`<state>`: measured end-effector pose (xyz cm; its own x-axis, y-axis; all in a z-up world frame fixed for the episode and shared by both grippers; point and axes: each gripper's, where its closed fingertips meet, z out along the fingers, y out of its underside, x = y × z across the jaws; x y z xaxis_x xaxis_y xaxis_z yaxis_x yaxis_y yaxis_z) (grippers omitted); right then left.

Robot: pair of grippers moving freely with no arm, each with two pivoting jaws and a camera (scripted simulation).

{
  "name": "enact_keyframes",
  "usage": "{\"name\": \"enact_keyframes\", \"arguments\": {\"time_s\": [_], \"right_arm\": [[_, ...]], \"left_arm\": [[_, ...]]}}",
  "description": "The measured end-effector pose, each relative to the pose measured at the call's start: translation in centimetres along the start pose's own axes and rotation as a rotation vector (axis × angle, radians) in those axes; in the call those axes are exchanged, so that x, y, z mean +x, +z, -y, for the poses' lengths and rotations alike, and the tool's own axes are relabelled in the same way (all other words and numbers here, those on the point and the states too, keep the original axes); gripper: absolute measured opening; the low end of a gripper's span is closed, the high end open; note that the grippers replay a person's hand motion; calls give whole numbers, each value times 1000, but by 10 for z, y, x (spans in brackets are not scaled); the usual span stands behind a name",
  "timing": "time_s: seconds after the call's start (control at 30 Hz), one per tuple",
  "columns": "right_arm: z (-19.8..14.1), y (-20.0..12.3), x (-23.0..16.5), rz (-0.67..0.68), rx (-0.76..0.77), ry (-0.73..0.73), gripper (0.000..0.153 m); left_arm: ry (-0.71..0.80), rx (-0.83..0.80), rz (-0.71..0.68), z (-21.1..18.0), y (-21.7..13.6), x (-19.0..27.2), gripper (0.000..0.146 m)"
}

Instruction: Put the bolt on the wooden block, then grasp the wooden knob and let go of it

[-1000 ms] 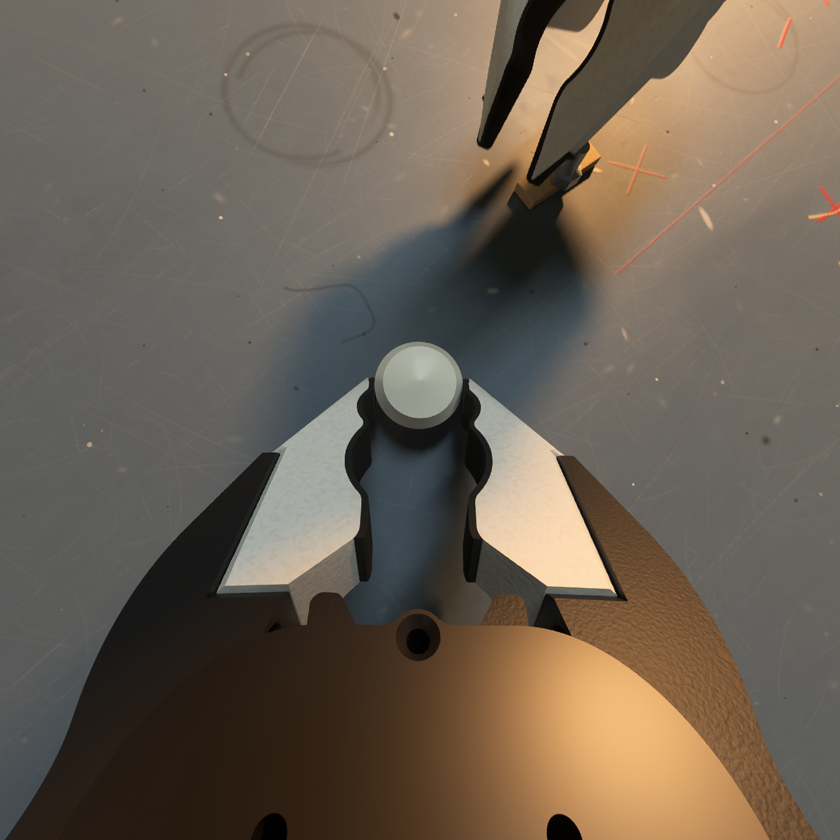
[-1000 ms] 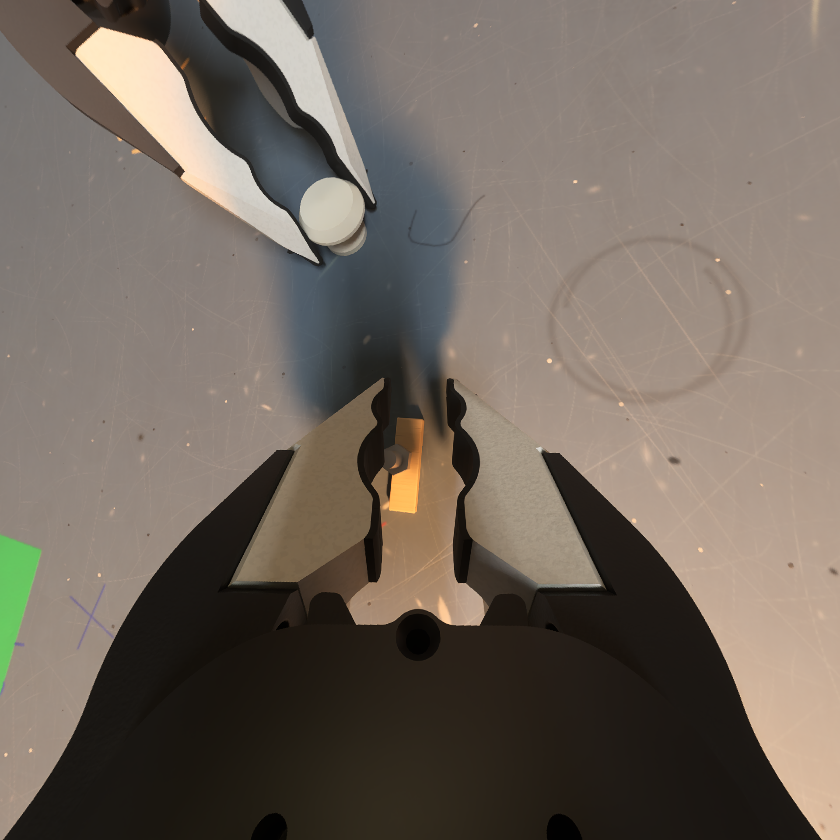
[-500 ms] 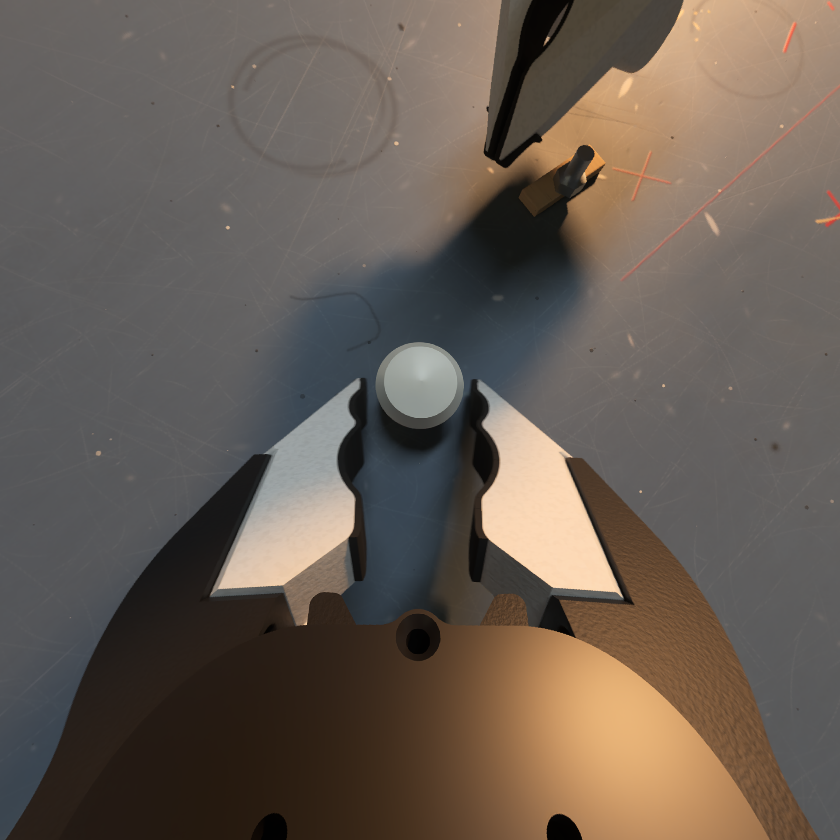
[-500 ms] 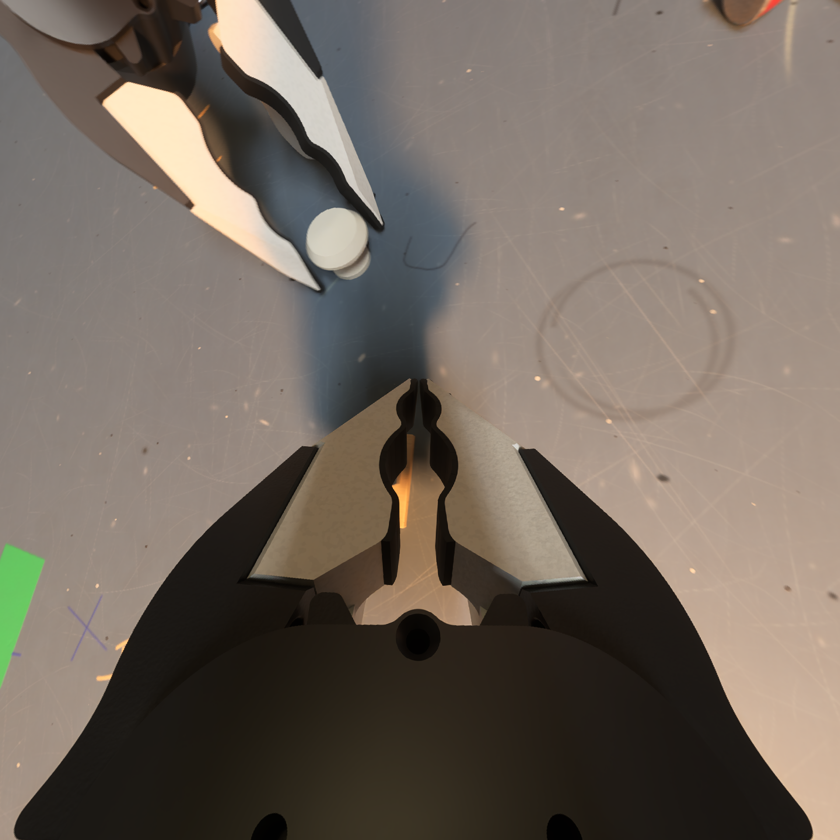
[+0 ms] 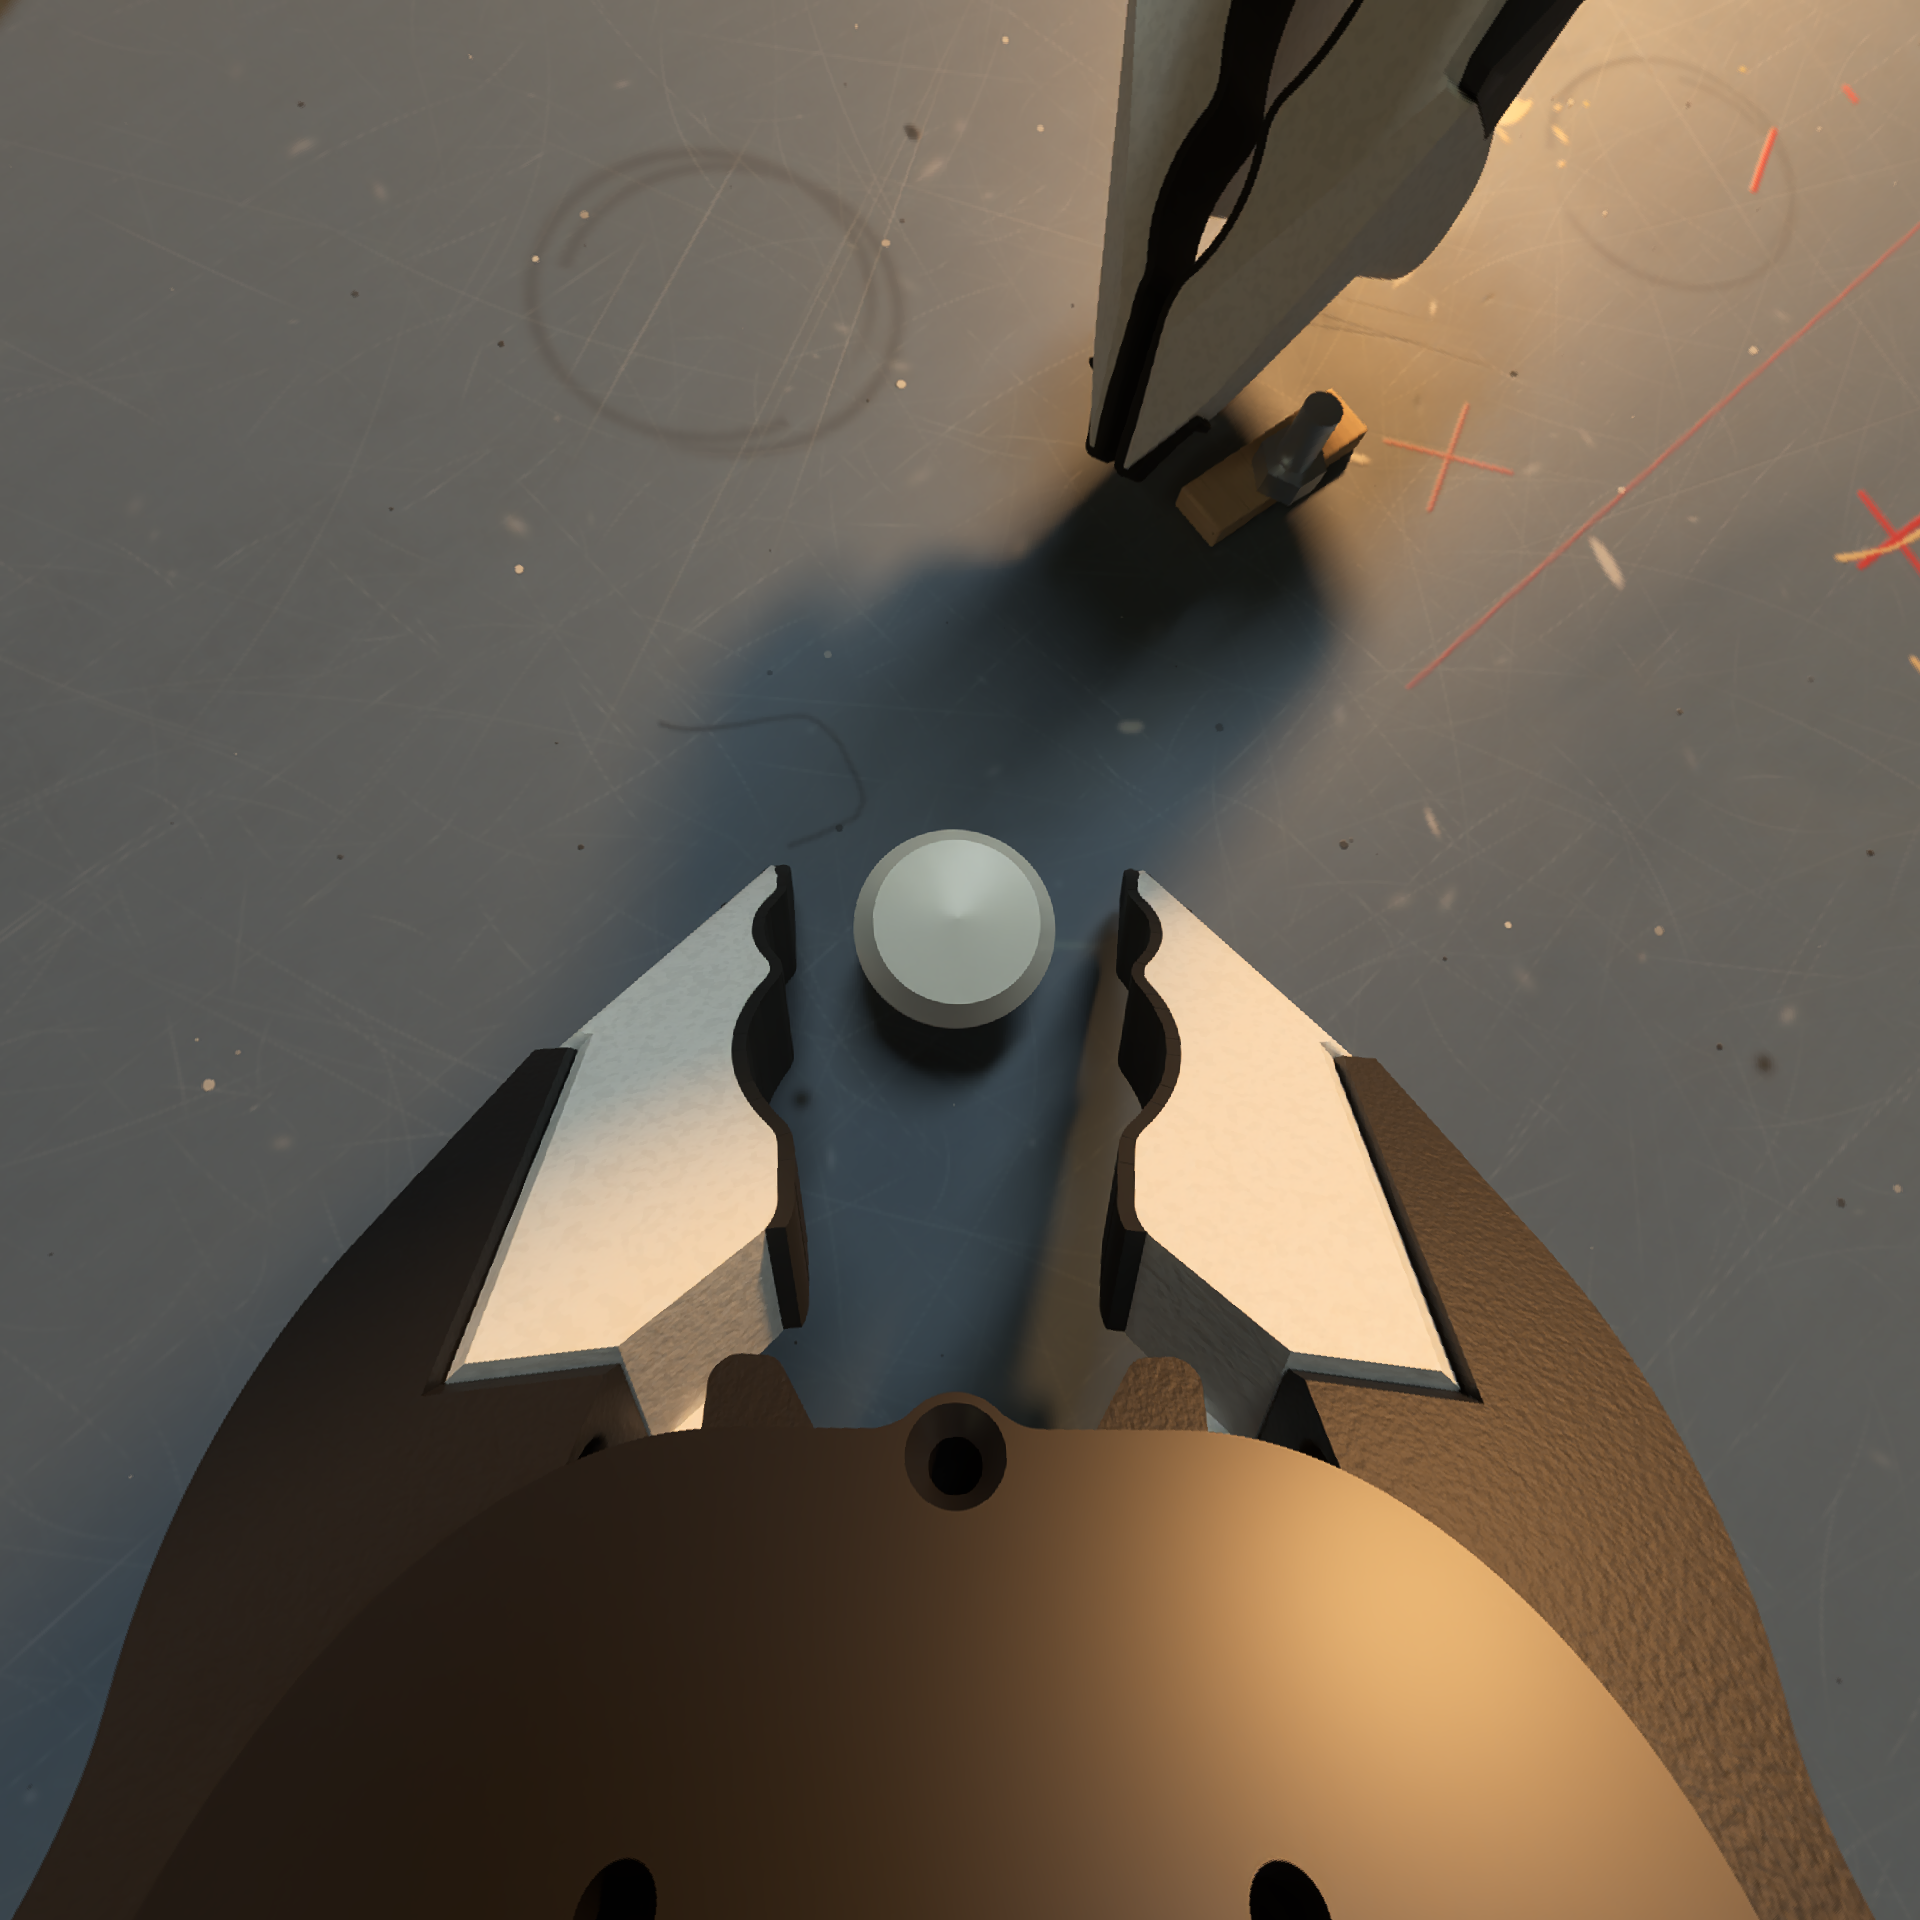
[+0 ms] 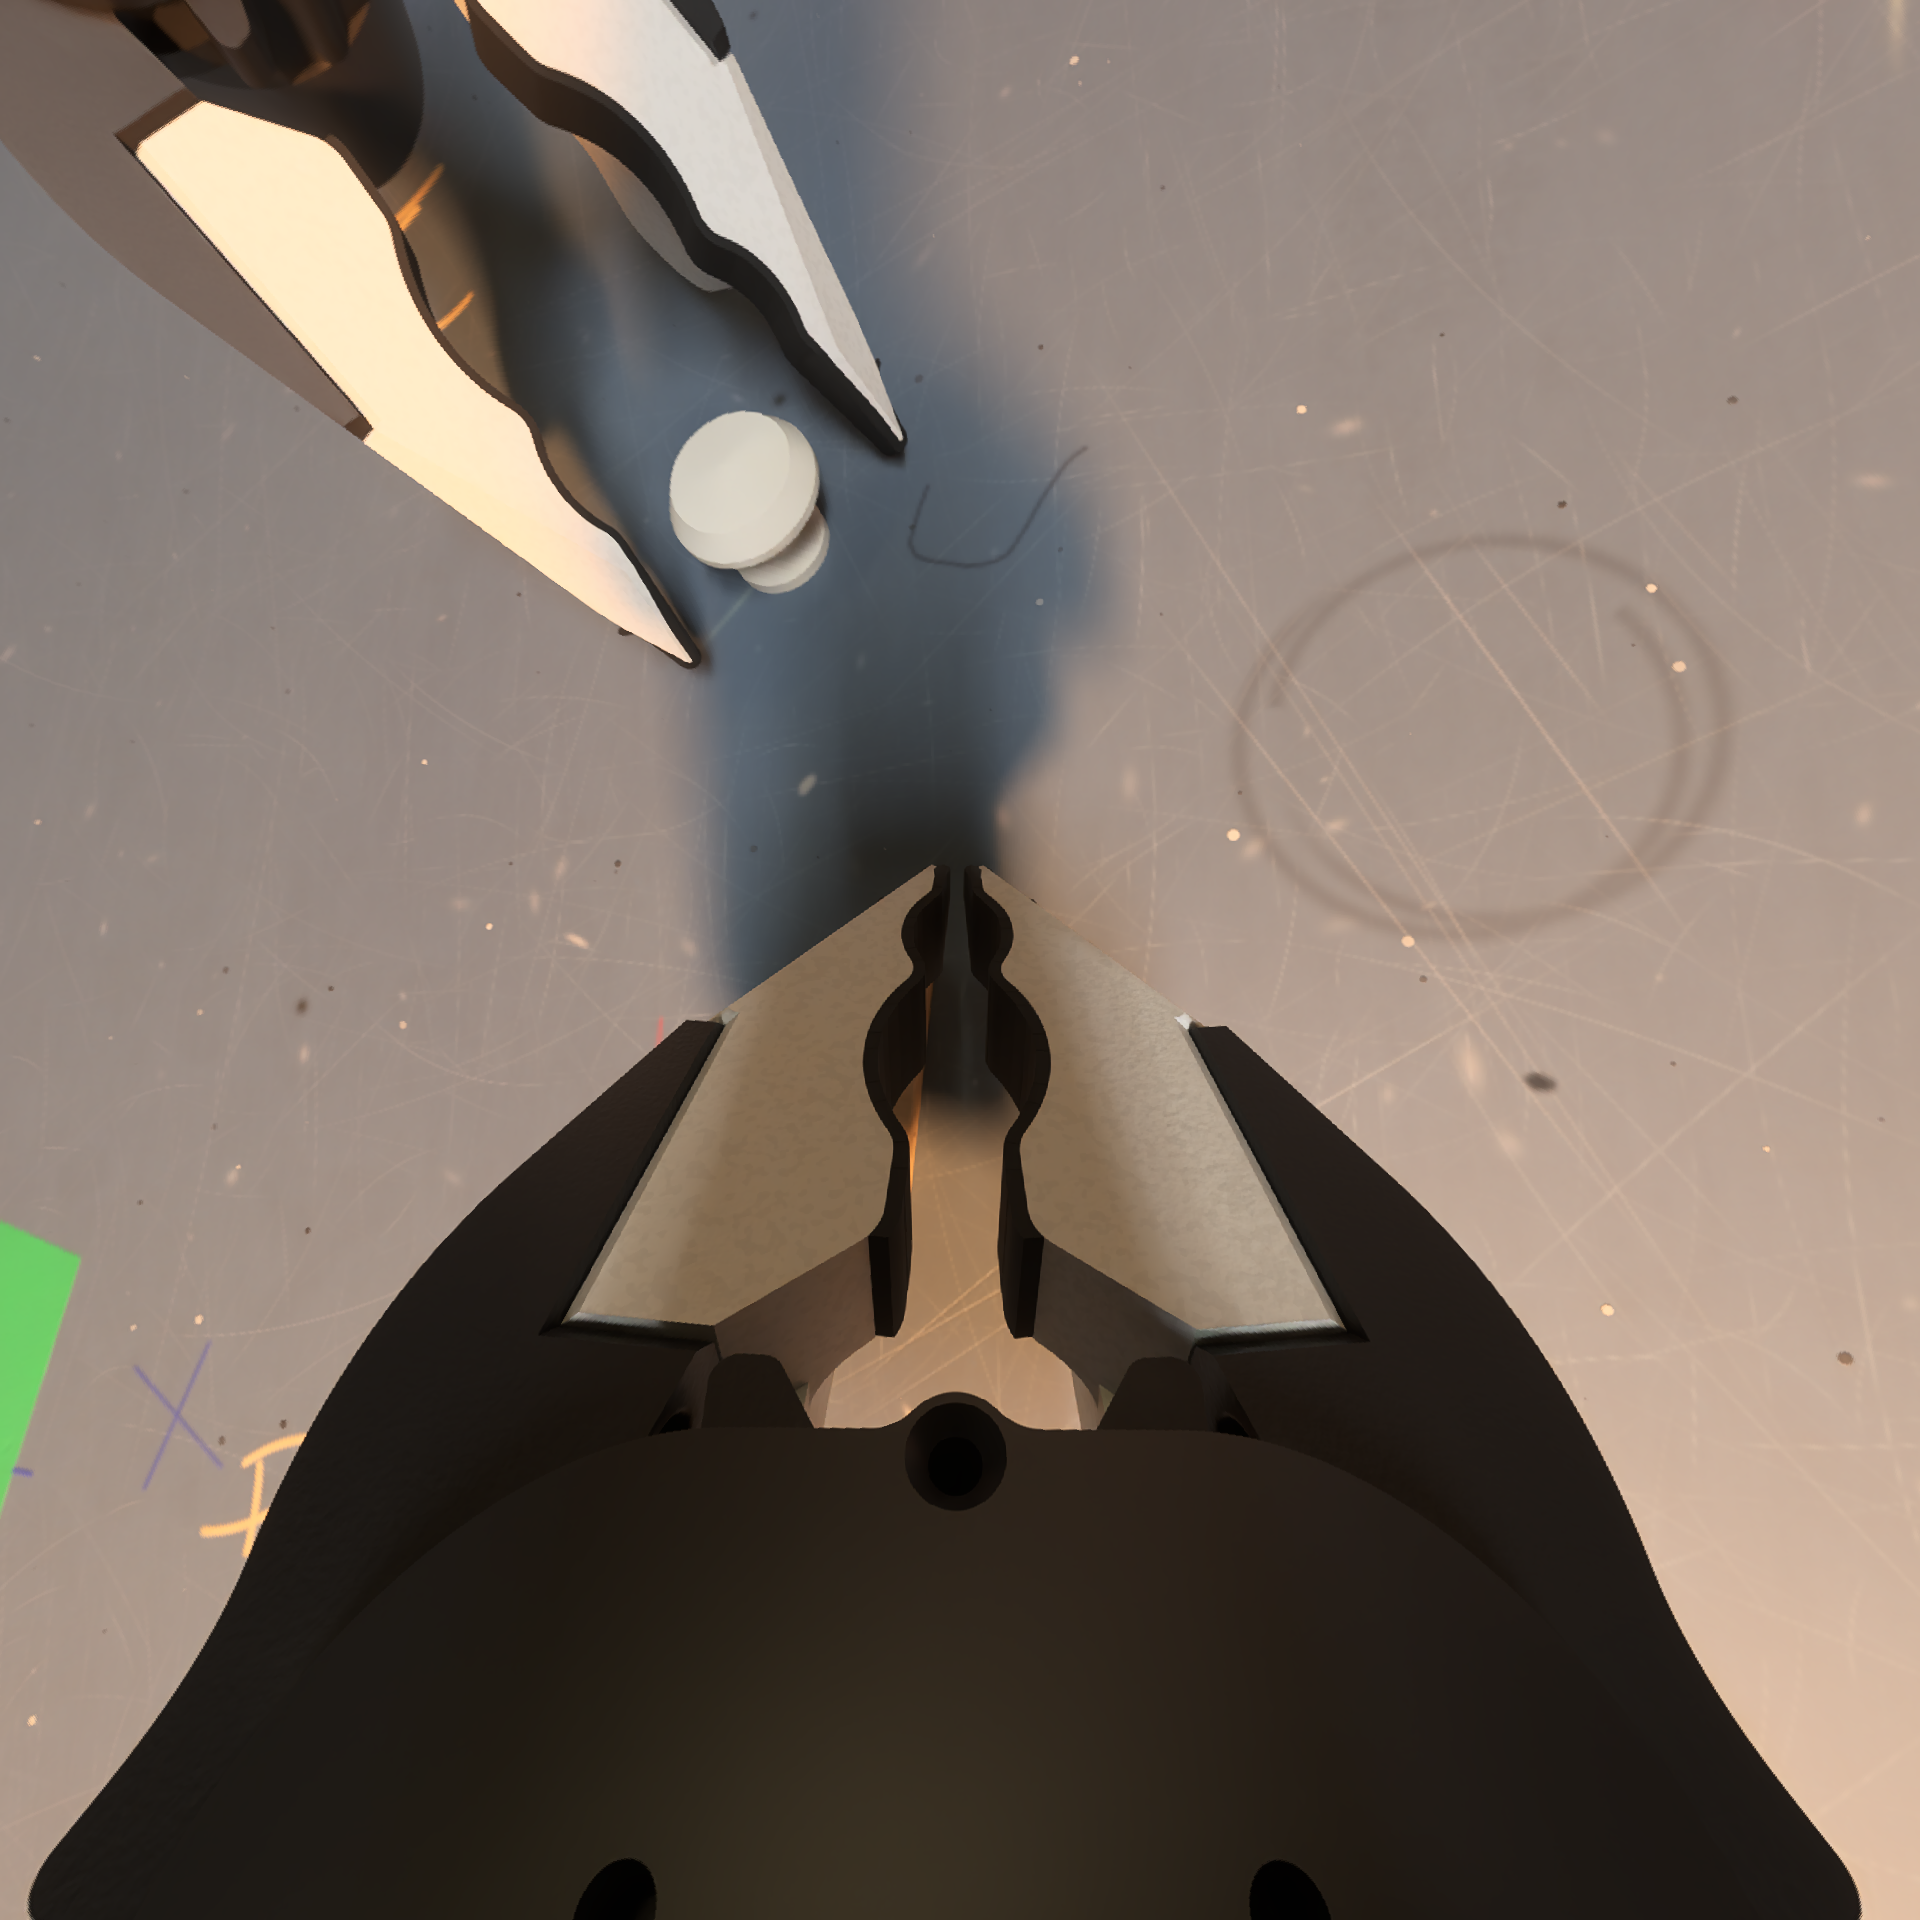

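Scuffed tabletop point(image 5: 312, 644), unlabelled wooden knob point(image 5: 954, 928), parted left claw point(image 5: 956, 894)

Surface: grey tabletop point(image 5: 312, 644), matte, crossed all over with fine scratches and pale specks.
Ring marks: a faint double ring point(image 5: 717, 301) at upper left in the left wrist view; a fainter ring point(image 5: 1673, 177) at upper right.
Red marks: a long thin line point(image 5: 1662, 468), with small crosses point(image 5: 1449, 457) near it.
Green patch: flat green patch point(image 6: 31, 1351) at the left edge of the right wrist view, a purple cross point(image 6: 177, 1413) beside it.
Light: warm and low, casting a dark soft shadow point(image 5: 1039, 665).
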<state>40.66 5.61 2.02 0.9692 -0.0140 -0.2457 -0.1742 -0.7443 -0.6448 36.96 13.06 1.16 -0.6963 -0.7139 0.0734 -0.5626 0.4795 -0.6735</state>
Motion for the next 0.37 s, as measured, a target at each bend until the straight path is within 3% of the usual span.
{"name": "enact_keyframes", "arguments": {"time_s": [0.17,0.37], "right_arm": [[-3,2,0,7,-18,-4,3],[-3,-1,-4,25,-18,-12,3]], "left_arm": [[17,-3,6,-1,2,0,61],[24,-1,6,-1,3,0,46]]}}
